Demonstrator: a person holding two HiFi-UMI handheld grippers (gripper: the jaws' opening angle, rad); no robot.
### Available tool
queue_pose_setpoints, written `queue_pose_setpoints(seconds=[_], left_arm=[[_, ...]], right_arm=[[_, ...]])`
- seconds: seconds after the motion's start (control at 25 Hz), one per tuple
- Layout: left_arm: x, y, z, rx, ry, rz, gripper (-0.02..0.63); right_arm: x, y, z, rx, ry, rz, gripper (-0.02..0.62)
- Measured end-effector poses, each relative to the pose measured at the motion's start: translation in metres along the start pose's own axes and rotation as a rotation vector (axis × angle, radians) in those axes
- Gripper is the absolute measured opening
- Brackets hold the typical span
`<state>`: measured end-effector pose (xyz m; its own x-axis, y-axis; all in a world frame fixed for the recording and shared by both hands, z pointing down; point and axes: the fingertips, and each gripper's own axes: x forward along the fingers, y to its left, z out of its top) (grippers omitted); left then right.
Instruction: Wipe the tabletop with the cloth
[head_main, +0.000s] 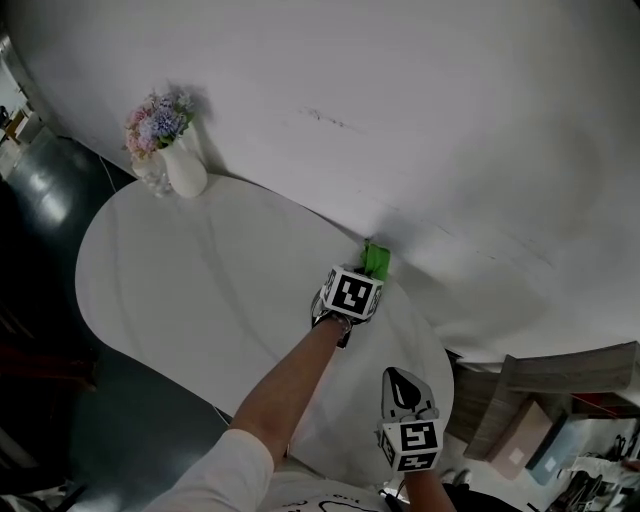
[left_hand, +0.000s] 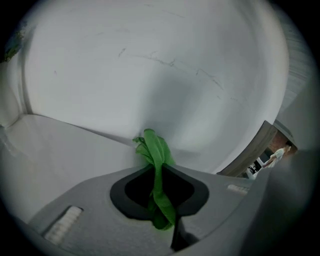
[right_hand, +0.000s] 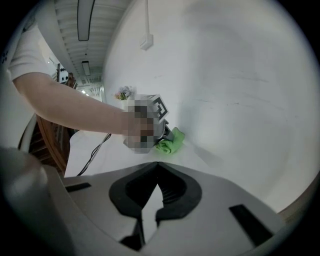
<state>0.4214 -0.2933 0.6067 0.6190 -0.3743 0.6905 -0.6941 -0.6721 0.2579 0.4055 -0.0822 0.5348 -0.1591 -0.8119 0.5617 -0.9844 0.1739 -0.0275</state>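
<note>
While the left gripper (left_hand: 159, 186) clamped the cloth (left_hand: 156, 150) at the edge of the table (head_main: 200, 290) by the wall (head_main: 450, 110), the right gripper (right_hand: 155, 170) hung closed and empty, with most wiping seemingly left.

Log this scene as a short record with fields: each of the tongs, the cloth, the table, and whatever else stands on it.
Left tongs: shut on the cloth
Cloth: green, bunched, on the table close to the wall
Right tongs: shut, nothing in them, apart from the cloth
Table: white, rounded
Vase: white, holds flowers, at the table's far left by the wall
</note>
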Motion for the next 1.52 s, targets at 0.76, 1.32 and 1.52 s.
queue_pose_setpoints(seconds=[0.76, 1.32, 1.52], left_arm=[[0.000, 0.053, 0.008, 0.027, 0.021, 0.031, 0.058], [-0.035, 0.114, -0.001, -0.006, -0.012, 0.106, 0.058], [-0.051, 0.129, -0.014, -0.031, -0.011, 0.140, 0.058]], right_arm=[[0.045, 0.014, 0.034, -0.006, 0.004, -0.054, -0.002], [0.065, 0.057, 0.054, -0.027, -0.023, -0.040, -0.002], [0.063, 0.068, 0.052, -0.060, -0.026, -0.018, -0.002]])
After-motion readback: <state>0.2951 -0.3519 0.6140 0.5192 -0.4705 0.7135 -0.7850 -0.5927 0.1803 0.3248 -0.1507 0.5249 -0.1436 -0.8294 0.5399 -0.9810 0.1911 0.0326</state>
